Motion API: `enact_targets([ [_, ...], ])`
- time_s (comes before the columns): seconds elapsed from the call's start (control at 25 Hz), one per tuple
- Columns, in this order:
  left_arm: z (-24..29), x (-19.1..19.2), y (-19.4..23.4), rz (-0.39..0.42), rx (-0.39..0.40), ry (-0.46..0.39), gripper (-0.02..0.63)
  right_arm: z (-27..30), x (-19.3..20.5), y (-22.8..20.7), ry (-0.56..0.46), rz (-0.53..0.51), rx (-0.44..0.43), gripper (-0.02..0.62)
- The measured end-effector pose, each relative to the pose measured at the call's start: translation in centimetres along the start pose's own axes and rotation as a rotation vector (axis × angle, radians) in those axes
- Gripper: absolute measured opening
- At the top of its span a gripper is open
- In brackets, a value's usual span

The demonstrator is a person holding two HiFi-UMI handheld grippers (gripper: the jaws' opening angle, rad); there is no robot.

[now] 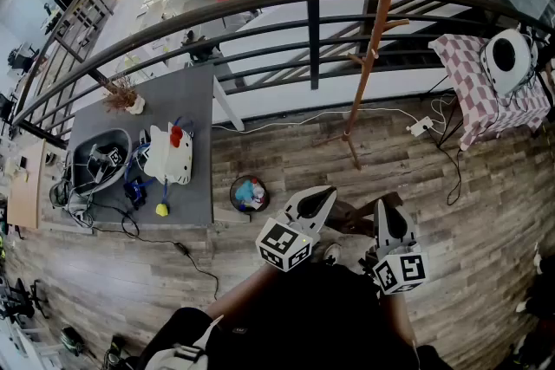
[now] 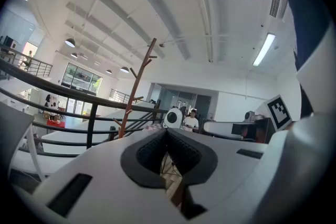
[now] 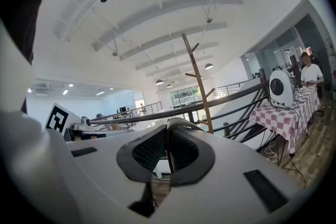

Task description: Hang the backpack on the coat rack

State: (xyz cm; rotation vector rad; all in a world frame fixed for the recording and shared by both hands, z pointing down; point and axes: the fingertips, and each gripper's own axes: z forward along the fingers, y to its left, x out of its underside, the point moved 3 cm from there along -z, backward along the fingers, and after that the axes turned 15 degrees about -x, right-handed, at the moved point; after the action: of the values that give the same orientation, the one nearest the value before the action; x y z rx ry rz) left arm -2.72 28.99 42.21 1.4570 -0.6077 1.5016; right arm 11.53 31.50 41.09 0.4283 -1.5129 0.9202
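A white backpack [image 1: 169, 155] with a red bow lies on the grey table [image 1: 195, 95] at the left of the head view. The wooden coat rack [image 1: 373, 39] stands upright by the black railing, with bare pegs; it also shows in the left gripper view as the coat rack [image 2: 137, 93] and in the right gripper view as the coat rack [image 3: 198, 86]. My left gripper [image 1: 317, 200] and right gripper [image 1: 390, 219] are held close to my body, far from both. The left gripper [image 2: 167, 135] and the right gripper [image 3: 168, 129] are shut with nothing between the pads.
A curved black railing [image 1: 312, 30] runs behind the rack. A checkered table [image 1: 481, 95] with a white round device [image 1: 507, 56] stands at the right. A small bin [image 1: 249, 193] sits by the grey table. Cables and a power strip [image 1: 422, 126] lie on the wooden floor.
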Motion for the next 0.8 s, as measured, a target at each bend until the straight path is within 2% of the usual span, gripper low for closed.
enact_targets([
  [0.48,0.3,0.4,-1.4,0.015,0.001,0.012,0.008,-1.9,1.2,0.7,0.001,0.031,-0.061,0.025],
  [0.8,0.7,0.1,-0.7,0.03,-0.058,-0.004,0.008,-0.8,0.3,0.8,-0.016,0.006,-0.115,0.025],
])
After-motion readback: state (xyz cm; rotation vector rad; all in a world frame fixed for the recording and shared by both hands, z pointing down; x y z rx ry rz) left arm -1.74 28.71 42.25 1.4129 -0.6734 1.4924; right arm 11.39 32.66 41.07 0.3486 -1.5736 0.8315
